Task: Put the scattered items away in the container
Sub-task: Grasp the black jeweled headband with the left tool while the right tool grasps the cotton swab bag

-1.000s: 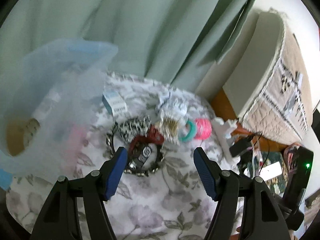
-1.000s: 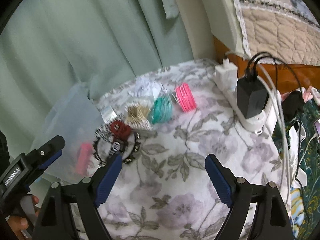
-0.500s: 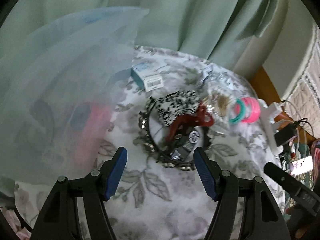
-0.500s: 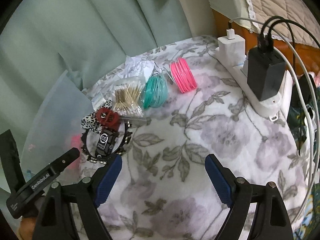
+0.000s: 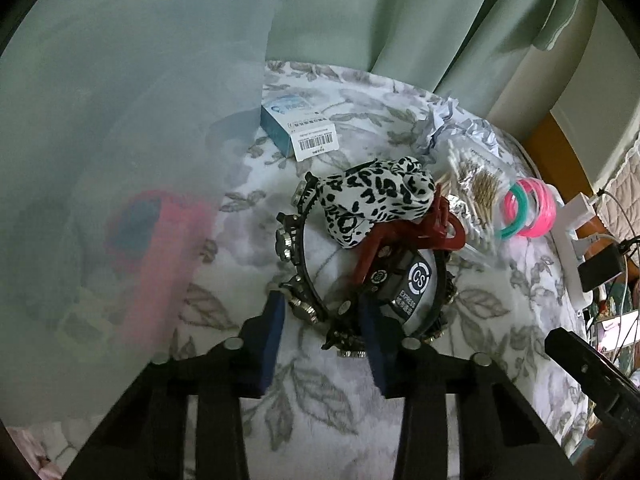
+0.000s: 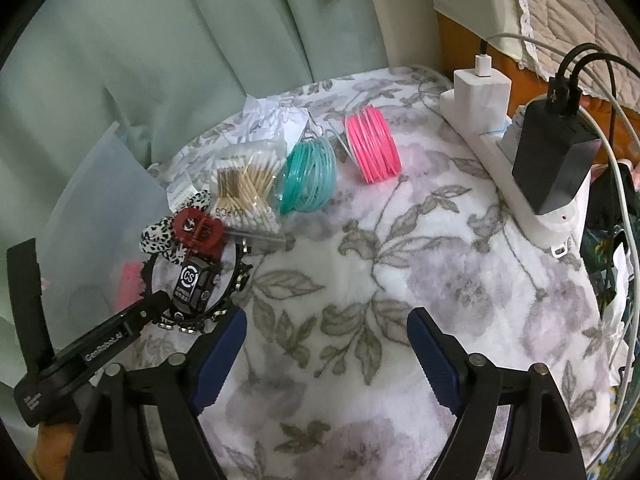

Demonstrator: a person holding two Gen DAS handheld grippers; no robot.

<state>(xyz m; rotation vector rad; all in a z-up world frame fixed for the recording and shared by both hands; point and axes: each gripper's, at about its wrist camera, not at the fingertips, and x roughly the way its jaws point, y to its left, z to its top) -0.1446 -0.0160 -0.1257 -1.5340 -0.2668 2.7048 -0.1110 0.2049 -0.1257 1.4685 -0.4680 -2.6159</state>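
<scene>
The left hand-held gripper (image 5: 320, 320) clenches the black studded round headband's (image 5: 294, 256) near rim. Beside that headband, the translucent plastic container (image 5: 120, 140) crowds close. The right hand-held gripper (image 6: 328, 344) hangs released over bare floral blanket (image 6: 360, 280).

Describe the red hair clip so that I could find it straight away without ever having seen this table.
Start at the floral cloth and find the jewelled black headband lying as a ring at the near left of the clutter. The red hair clip sits at its far rim, on a black CS packet, against a leopard-print scrunchie. It is the only dark red, clawed piece there.
</scene>
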